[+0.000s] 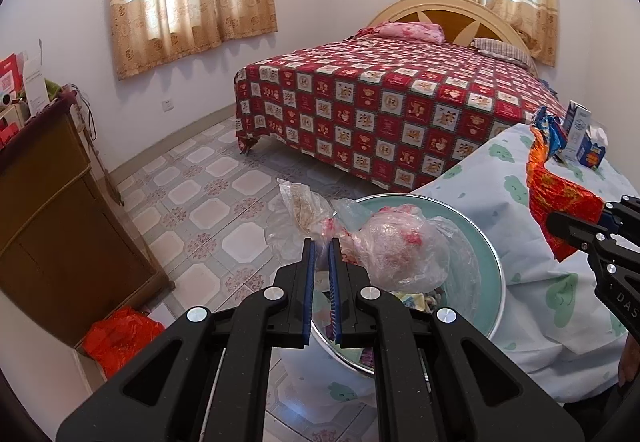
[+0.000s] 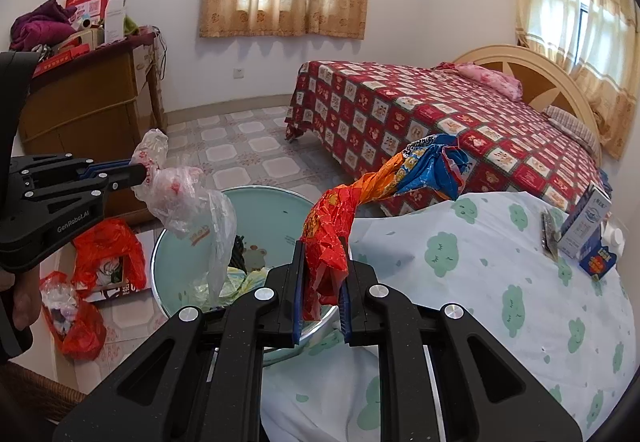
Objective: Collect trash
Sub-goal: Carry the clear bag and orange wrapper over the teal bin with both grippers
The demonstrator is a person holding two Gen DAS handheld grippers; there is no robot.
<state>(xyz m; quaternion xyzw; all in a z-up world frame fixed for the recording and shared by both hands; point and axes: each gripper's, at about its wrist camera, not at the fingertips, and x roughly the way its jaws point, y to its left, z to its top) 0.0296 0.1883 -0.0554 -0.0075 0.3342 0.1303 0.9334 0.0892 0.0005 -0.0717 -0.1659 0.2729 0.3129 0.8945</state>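
Note:
My left gripper (image 1: 321,247) is shut on the neck of a crumpled clear plastic bag with red print (image 1: 400,246). The bag hangs over a pale green basin with a metal rim (image 1: 494,282). In the right wrist view the same left gripper (image 2: 142,172) holds that clear bag (image 2: 192,202) above the basin (image 2: 276,202), which has scraps in its bottom. My right gripper (image 2: 325,262) is shut on a twisted red, orange and blue foil wrapper (image 2: 332,226) at the basin's right rim. From the left wrist view, the right gripper (image 1: 560,227) and wrapper (image 1: 560,194) show at the right edge.
A table under a white cloth with green clouds (image 2: 480,282) carries a milk carton (image 2: 586,222) and a small blue box (image 2: 598,260). Red plastic bags (image 2: 108,250) lie on the tiled floor by a brown cabinet (image 2: 88,102). A bed with a red checked cover (image 2: 400,106) stands behind.

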